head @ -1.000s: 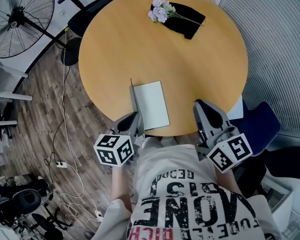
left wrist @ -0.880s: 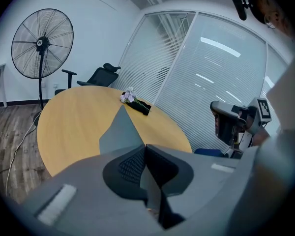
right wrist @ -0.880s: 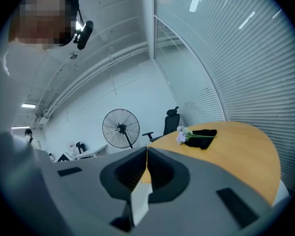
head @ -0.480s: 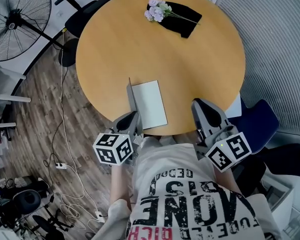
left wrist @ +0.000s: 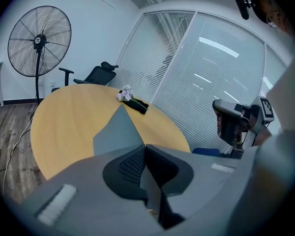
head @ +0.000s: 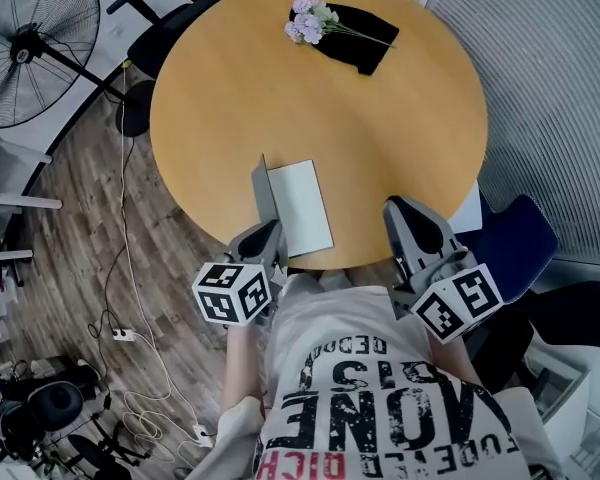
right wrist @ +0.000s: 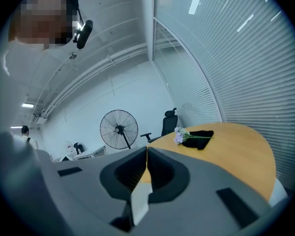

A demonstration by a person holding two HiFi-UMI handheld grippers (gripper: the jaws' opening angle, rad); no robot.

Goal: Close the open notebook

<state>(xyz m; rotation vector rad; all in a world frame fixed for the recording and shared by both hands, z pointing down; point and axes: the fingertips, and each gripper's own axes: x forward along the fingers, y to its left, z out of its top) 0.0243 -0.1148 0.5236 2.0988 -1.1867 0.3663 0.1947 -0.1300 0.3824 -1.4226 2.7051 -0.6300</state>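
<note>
**Operator:** Which step is in hand?

**Manual:** Closing, part done. Your left gripper [head: 264, 240] is clamped on the cover [head: 261, 190], which stands upright along the left side of the notebook [head: 302, 213] at the near edge of the table [head: 380, 118]. Your right gripper [head: 405, 218] is off to the right, jaws together and empty.

**Operator:** Next move?

**Manual:** Probably swing the cover rightward and down until flat, then release.

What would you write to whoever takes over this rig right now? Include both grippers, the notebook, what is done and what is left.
Left gripper: fingers shut, seemingly pinching the cover at its near end and holding it upright.
Right gripper: shut, empty, at the table edge, apart from the notebook.
Done: cover lifted off the table.
Left: swing it over the white page, lay it flat, let go.
</note>
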